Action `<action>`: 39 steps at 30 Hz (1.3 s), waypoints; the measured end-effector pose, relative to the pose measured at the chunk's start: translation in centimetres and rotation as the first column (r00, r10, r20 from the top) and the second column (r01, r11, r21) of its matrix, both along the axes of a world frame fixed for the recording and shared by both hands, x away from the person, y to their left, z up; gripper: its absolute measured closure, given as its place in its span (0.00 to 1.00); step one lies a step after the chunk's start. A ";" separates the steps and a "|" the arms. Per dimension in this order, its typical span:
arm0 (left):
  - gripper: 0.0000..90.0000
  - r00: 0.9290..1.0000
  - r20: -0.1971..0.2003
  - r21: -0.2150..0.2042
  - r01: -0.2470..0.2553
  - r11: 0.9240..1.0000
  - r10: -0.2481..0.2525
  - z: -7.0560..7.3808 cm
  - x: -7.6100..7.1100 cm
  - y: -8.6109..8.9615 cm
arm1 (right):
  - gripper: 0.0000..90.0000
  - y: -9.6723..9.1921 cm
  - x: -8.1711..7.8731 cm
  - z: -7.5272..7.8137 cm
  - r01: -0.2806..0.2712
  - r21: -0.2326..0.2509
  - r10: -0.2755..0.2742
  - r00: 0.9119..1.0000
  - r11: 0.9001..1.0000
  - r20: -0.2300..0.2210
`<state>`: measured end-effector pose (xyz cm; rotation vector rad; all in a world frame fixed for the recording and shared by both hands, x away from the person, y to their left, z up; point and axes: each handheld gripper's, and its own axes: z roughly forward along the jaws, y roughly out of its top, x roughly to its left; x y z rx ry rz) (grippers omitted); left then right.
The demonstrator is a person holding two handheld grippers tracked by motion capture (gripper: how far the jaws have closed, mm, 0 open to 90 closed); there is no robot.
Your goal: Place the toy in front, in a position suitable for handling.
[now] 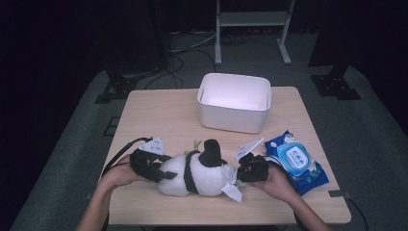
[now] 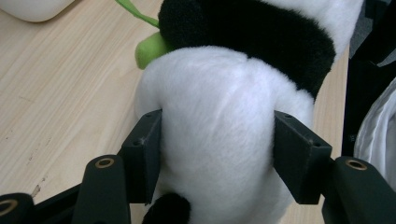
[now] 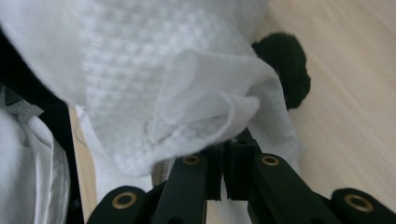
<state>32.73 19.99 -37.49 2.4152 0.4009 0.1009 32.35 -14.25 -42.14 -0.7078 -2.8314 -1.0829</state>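
Observation:
A black-and-white plush panda (image 1: 197, 173) lies on its side near the front of the wooden table (image 1: 154, 115), a green sprig (image 1: 196, 144) at its back. My left gripper (image 1: 161, 173) is shut on its white rump; in the left gripper view both pads (image 2: 147, 149) press into the white fur (image 2: 219, 116). My right gripper (image 1: 238, 174) is at the panda's other end, shut on a white textured wipe (image 3: 187, 93). The wipe is draped against the plush, beside a black plush part (image 3: 282, 65). A corner of the wipe (image 1: 233, 191) hangs toward the table.
A white plastic bin (image 1: 234, 103) stands at the back middle of the table. A blue pack of wet wipes (image 1: 294, 161) lies at the right, just behind my right hand. A metal stand (image 1: 252, 19) is on the floor beyond the table.

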 end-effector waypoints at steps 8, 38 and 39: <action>0.43 1.000 -0.001 -0.001 -0.006 1.000 0.006 0.0 0.1 0.0 | 0.96 0.2 -0.3 3.4 -0.010 0.030 0.008 0.998 0.999 0.067; 0.42 1.000 -0.010 -0.019 0.002 1.000 -0.002 0.0 0.7 -1.0 | 0.96 -6.9 -0.8 2.5 0.132 0.016 -0.133 0.990 0.991 0.044; 0.42 1.000 -0.008 -0.019 0.003 1.000 -0.003 0.0 0.7 -1.0 | 0.96 -7.6 -0.8 2.8 0.152 0.018 -0.153 0.987 0.988 0.048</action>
